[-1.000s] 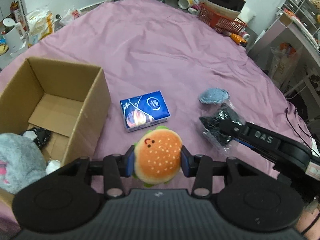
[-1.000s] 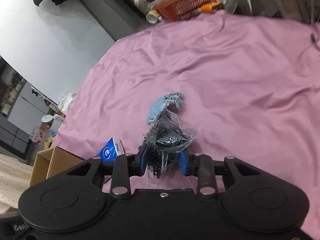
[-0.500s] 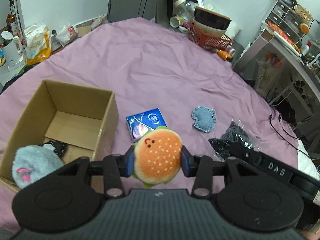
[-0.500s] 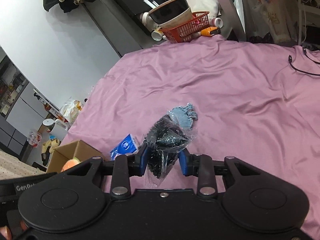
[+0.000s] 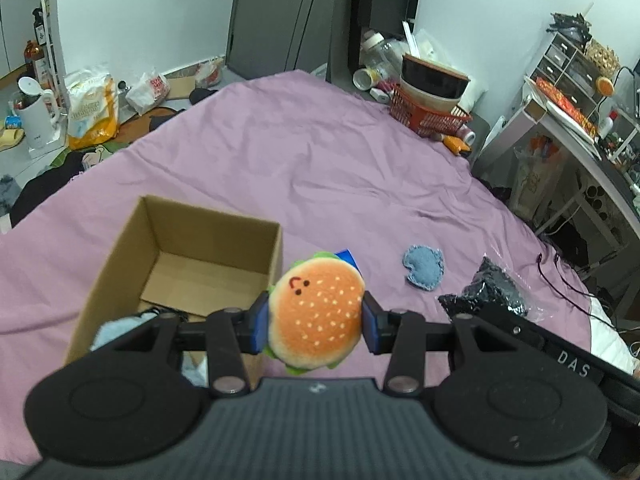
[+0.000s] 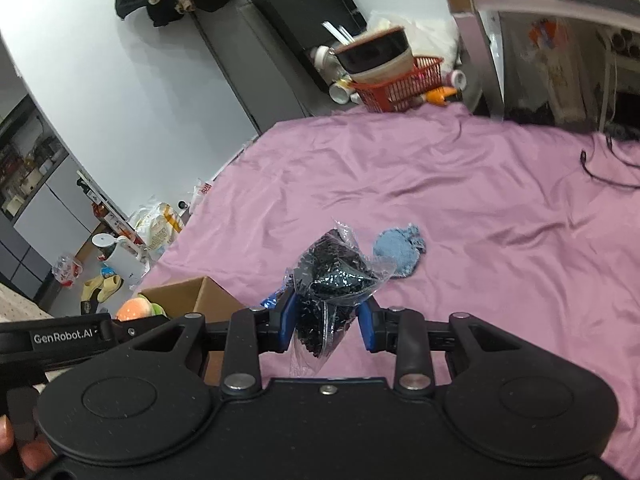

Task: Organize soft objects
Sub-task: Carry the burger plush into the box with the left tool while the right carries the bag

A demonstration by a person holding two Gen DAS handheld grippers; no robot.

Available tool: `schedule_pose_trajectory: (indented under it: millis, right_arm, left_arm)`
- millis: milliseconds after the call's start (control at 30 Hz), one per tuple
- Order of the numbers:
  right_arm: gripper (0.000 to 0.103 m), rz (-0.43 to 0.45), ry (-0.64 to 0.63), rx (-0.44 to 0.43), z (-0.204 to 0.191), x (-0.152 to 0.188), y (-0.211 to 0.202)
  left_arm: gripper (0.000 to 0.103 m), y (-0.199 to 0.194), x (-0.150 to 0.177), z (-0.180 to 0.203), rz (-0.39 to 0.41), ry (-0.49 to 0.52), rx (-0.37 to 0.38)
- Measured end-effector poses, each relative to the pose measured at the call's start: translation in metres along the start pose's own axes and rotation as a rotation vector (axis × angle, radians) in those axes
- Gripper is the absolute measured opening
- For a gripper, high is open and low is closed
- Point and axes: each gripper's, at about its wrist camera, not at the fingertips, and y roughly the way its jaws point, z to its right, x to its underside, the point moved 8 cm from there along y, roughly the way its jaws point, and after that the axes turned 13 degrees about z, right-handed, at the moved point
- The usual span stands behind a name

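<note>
My left gripper (image 5: 315,320) is shut on an orange burger plush (image 5: 316,316), held in the air beside the right wall of an open cardboard box (image 5: 276,248) on the purple bed. A grey plush (image 5: 116,328) lies inside the box, mostly hidden. My right gripper (image 6: 326,322) is shut on a clear bag of black material (image 6: 332,280), lifted above the bed; it also shows in the left wrist view (image 5: 492,292). A blue-grey fabric piece (image 5: 424,266) lies on the sheet, also in the right wrist view (image 6: 398,252). A blue tissue pack (image 5: 346,258) is mostly hidden behind the burger.
The purple bed sheet (image 5: 320,168) spreads ahead. A red basket with bowls (image 5: 430,110) stands at the far corner. A desk and shelves (image 5: 572,120) are on the right. Bags and a kettle (image 5: 36,116) sit on the floor at left. Black cables (image 6: 608,168) lie at right.
Both grippers have risen with their loads. The left gripper with the burger has moved left toward the box. The bag has come off the sheet.
</note>
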Motion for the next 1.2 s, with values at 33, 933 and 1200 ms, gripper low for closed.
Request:
schedule_pose_trajectory:
  millis: [33,933,1200]
  right_arm:
    - [0.032,0.003,-0.005,-0.001,-0.004,-0.001,-0.001]
    - [0.032,-0.059,-0.030,-0.076,-0.103,0.019,0.016]
    - [0.032,-0.084,-0.055,-0.091,-0.129,0.027,0.027]
  left_arm:
    - [0.044,-0.001,-0.002,-0.003,0.003,-0.004,0.004]
    - [0.044,0.010,-0.020,-0.104,0.015,-0.030,-0.041]
    - [0.045,0.038,0.002,-0.112,-0.048,-0.069,-0.025]
